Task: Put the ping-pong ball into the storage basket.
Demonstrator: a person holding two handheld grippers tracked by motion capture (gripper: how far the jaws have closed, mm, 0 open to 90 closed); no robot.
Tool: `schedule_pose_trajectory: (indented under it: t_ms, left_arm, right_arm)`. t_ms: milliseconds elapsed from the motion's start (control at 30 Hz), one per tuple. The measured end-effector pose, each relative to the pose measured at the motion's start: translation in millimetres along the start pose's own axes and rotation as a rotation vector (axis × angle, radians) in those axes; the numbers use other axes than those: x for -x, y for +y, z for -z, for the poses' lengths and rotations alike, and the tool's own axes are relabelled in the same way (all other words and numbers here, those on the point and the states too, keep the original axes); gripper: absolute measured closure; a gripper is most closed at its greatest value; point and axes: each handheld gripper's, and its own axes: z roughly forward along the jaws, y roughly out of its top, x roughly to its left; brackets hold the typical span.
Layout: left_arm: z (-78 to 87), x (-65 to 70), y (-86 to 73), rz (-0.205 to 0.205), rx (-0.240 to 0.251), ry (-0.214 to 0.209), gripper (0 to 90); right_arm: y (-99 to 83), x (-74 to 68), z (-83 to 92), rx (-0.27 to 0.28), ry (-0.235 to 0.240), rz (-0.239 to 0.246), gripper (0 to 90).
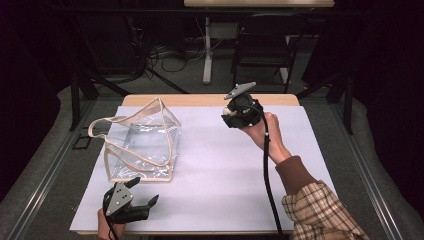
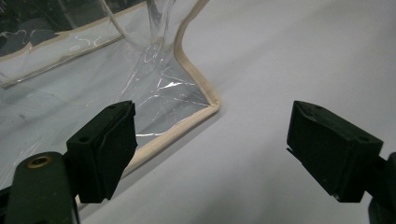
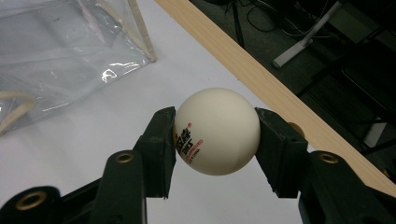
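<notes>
A white table-tennis ball [image 3: 218, 130] with red and black print is clamped between the two black jaws of my right gripper [image 3: 215, 140], lifted above the white sheet near the table's far edge. In the high view that right gripper [image 1: 231, 116] points left toward a clear plastic bag [image 1: 142, 142] with beige trim and handles, which stands on the left half of the sheet. My left gripper [image 1: 147, 197] rests at the near left, open and holding nothing, just in front of the bag's near corner [image 2: 205, 105]. Its left pad [image 2: 109, 140] lies close to the beige trim.
A white sheet [image 1: 225, 170] covers the wooden table; its far wooden edge [image 3: 261, 79] runs right beside the ball. Beyond the table stand a chair [image 1: 262, 45], a table leg [image 1: 206, 55] and floor cables. A person's plaid sleeve [image 1: 320, 210] comes in at the bottom right.
</notes>
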Motion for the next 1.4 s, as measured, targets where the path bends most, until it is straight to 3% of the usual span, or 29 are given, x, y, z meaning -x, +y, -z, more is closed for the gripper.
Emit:
schedule_pose_trajectory:
  t_ms: [1400]
  left_arm:
    - [0.3,-0.1,-0.1,0.0,0.002,0.001,16.2]
  right_arm:
    - [35.5,-39.0,-1.6,0.038,0.052,0.093,50.8]
